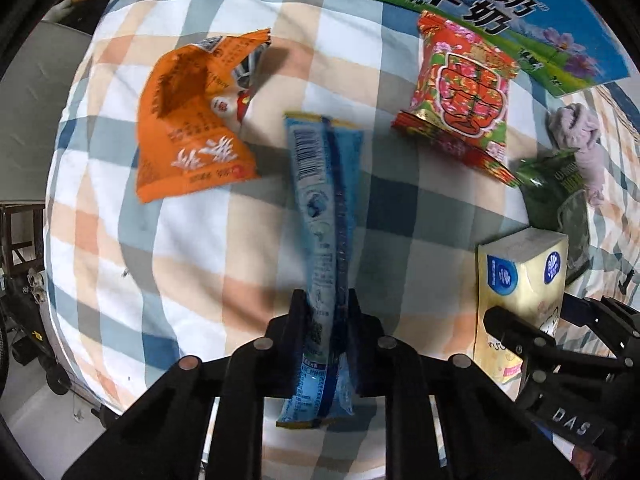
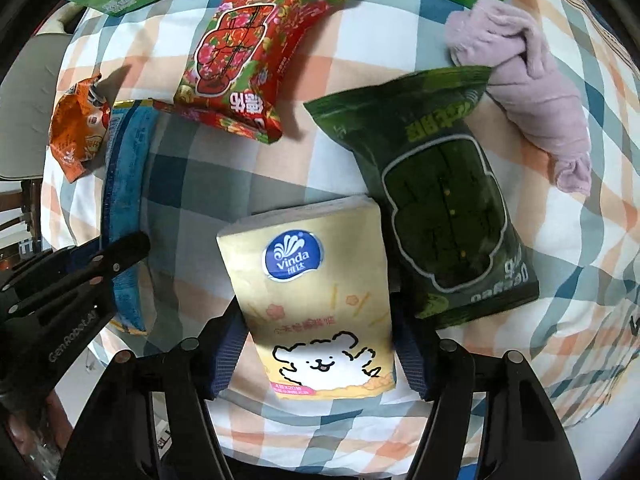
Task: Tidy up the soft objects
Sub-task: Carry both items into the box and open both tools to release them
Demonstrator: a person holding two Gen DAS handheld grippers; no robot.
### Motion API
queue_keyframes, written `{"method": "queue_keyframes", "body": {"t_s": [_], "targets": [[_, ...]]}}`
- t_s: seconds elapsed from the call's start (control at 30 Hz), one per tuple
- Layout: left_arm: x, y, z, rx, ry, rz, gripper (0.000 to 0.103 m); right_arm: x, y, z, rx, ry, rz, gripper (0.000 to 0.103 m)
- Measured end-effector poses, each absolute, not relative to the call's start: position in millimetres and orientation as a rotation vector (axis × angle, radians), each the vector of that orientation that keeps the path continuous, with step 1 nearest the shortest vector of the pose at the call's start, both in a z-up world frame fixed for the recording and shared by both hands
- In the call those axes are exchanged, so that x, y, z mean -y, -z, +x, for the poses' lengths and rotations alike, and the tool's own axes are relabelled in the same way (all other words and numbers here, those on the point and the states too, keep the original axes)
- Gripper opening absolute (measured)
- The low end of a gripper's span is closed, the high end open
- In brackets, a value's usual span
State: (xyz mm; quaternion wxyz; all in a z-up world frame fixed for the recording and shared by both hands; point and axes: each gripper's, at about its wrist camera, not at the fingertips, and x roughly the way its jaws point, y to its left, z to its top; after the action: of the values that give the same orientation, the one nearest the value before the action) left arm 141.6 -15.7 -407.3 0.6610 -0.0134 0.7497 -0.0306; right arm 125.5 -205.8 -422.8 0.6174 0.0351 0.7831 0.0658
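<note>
Pinching the blue packet (image 1: 326, 240) near its lower end, the left gripper (image 1: 325, 316) has its jaws nearly closed; the packet's long axis runs straight ahead, away from the fingers. Just to its right, the right gripper (image 2: 318, 344) stands wider, clamping the tissue pack (image 2: 320, 300) by its sides. Beyond lie orange (image 1: 188, 120), red (image 2: 248, 52) and green (image 2: 440, 200) bags and a towel (image 2: 532, 92) on the checked cloth (image 1: 200, 260). No container shows, only a milk carton (image 1: 480, 4) at the far edge.
</note>
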Motion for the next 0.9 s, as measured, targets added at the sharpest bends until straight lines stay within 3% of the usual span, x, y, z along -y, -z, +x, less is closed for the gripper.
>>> {"method": "queue_keyframes", "body": {"t_s": [0.13, 0.43, 0.67, 0.9], "targets": [[8.6, 385.9, 126.8, -1.65, 0.078, -0.051, 0.013, 209.6, 417.3, 114.9, -1.791, -0.143, 0.112, 0.068], [6.8, 301.9, 128.1, -1.492, 0.178, -0.085, 0.013, 224.9, 336.8, 98.0, -1.665, -0.201, 0.256, 0.068], [44.7, 232.6, 203.2, -1.411, 0.287, -0.037, 0.013, 255.1, 247.3, 131.5, -1.521, -0.21, 0.328, 0.068], [66.9, 224.3, 303.5, -1.406, 0.324, 0.011, 0.013, 268.3, 190.3, 223.0, -1.43, -0.111, 0.298, 0.068]]}}
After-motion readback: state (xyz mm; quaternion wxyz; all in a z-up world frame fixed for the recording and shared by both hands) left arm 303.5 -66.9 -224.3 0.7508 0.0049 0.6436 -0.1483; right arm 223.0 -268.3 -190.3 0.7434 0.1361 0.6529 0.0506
